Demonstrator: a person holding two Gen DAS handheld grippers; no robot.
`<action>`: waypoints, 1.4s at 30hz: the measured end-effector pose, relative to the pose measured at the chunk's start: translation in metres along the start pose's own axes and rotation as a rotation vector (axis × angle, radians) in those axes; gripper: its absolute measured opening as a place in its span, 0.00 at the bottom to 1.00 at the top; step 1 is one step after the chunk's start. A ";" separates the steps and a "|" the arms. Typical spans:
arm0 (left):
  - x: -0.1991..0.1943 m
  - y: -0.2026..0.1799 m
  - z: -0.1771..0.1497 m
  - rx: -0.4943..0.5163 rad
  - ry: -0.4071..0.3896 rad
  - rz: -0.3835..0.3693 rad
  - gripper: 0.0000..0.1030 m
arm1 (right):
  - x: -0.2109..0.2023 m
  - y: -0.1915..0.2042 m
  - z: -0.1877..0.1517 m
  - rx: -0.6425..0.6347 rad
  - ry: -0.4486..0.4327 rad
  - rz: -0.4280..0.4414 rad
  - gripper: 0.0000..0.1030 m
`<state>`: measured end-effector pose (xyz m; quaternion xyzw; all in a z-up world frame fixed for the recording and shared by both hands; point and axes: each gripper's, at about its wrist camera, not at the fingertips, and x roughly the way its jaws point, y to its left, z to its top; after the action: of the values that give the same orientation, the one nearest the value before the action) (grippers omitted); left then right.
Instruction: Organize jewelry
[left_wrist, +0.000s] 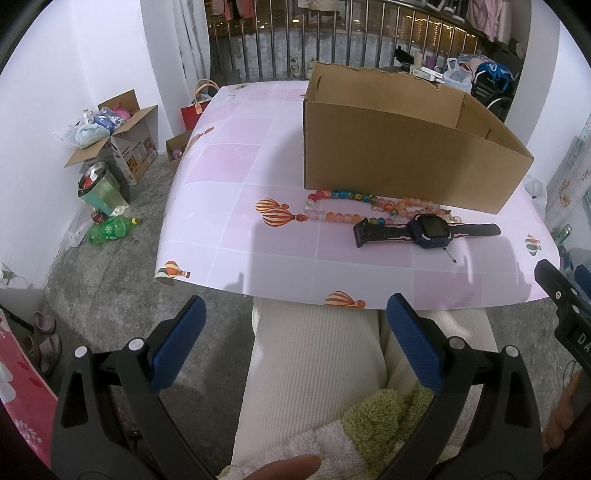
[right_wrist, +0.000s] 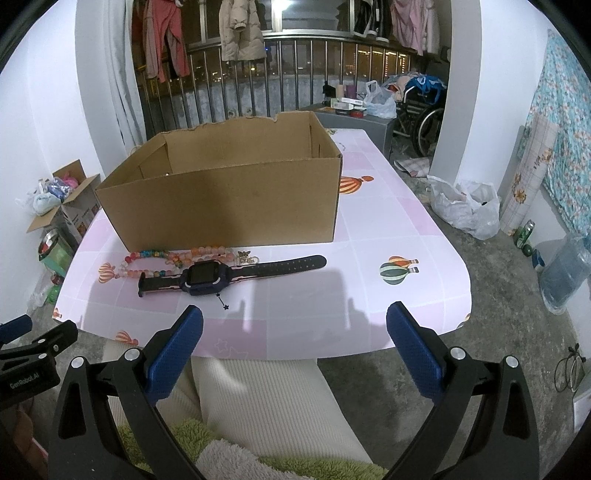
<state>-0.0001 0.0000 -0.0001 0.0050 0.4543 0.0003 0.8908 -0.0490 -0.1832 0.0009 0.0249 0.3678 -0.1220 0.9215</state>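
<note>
Nearest, white-trousered lap under both pairs of tongs, each held back off the near desk edge. Left tongs (left_wrist: 295, 314) spread wide, gripping nothing; right tongs (right_wrist: 294, 321) likewise spread wide and bare. On the pink desk (right_wrist: 388, 240), ahead: watch (right_wrist: 205, 275) lying flat, strap running left-right across both views, long axis roughly parallel to the near edge. Just behind it, bead strand (left_wrist: 343, 206), touching or nearly touching the watch at its right end and running along the foot of the box (right_wrist: 229, 199). Small dark star charm (right_wrist: 226, 307) just this side of the watch. Box open-topped, inside appearing bare as far as visible. From the right tongs, watch ahead and slightly left, near; from the left tongs, ahead and well to the right, farther. Right hand judged the closer for a first pick. Both tongs level, pointing forward over the desk edge, not yet above any piece. Likely needed: reach forward, fingers set across the strap's narrow width rather than along it. Nothing yet in the box; task seemingly at its start.
</note>
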 end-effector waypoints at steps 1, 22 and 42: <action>0.000 0.000 0.000 0.001 0.000 0.001 0.92 | 0.000 0.000 0.000 0.000 -0.001 0.000 0.94; 0.010 -0.004 -0.001 0.025 0.012 -0.019 0.92 | 0.001 0.003 0.005 -0.012 -0.020 -0.009 0.94; 0.068 0.018 0.019 -0.172 -0.010 -0.318 0.92 | 0.069 -0.029 0.023 -0.066 -0.049 0.096 0.94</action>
<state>0.0551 0.0180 -0.0439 -0.1428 0.4434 -0.1018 0.8790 0.0083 -0.2287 -0.0283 0.0092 0.3473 -0.0659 0.9354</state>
